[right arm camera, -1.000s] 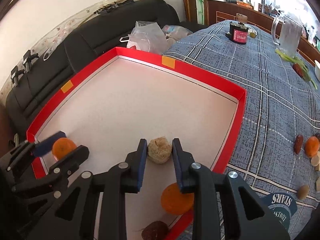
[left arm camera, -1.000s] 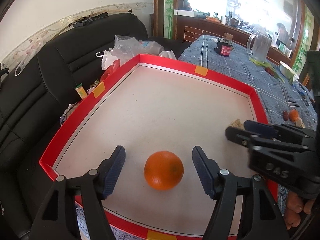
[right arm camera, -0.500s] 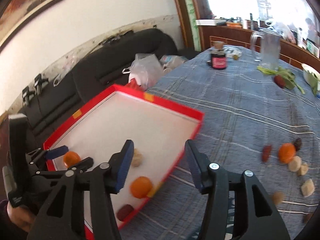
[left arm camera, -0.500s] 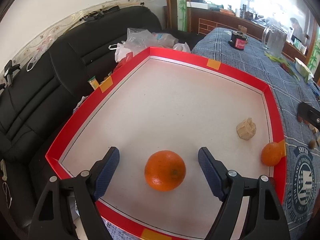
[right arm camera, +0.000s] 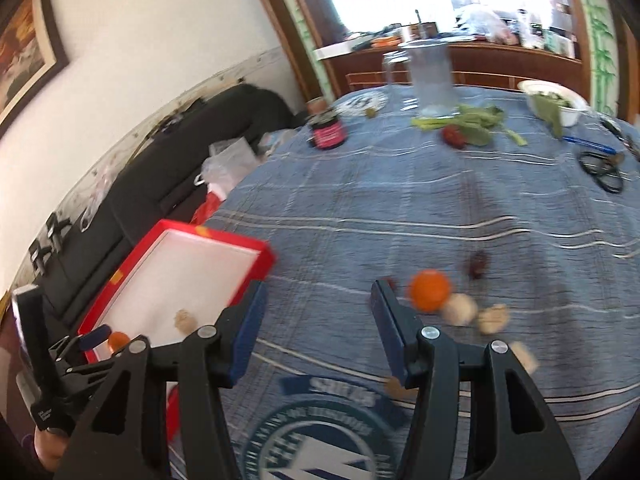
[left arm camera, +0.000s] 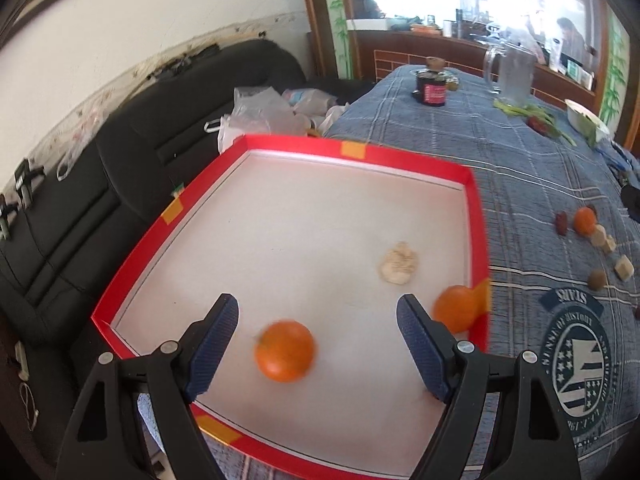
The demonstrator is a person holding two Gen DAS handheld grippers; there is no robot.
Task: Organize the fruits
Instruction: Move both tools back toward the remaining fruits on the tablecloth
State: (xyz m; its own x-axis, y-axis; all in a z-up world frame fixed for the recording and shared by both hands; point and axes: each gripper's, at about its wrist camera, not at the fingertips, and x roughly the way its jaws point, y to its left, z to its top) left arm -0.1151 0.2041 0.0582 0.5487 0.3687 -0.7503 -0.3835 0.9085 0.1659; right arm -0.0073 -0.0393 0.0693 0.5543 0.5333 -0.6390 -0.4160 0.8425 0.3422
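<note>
A red-rimmed white tray [left arm camera: 476,216] lies on the blue cloth. In the left wrist view an orange [left arm camera: 285,350] rests in it between the wide-apart pads of my open left gripper [left arm camera: 318,344], untouched. A second orange [left arm camera: 456,308] sits by the tray's right wall, a pale lumpy fruit [left arm camera: 398,267] behind it. My right gripper [right arm camera: 316,320] hangs open over bare cloth, nothing between its fingers. Just right of it lie an orange [right arm camera: 430,290], pale pieces [right arm camera: 460,309] and dark red fruits [right arm camera: 478,265]. The tray [right arm camera: 224,240] and left gripper [right arm camera: 96,334] show at its lower left.
A black sofa [left arm camera: 80,208] with plastic bags [left arm camera: 260,112] runs along the table's left. Farther back on the cloth stand a dark jar [right arm camera: 328,130], a clear pitcher [right arm camera: 432,76], greens [right arm camera: 472,122], a white bowl [right arm camera: 560,100] and scissors [right arm camera: 600,168]. A person [left arm camera: 568,36] stands beyond the counter.
The right gripper let go of the pale fruit in the tray, opened, and swung right over the cloth toward the loose fruits. The left gripper widened and drew back; the orange stays in the tray.
</note>
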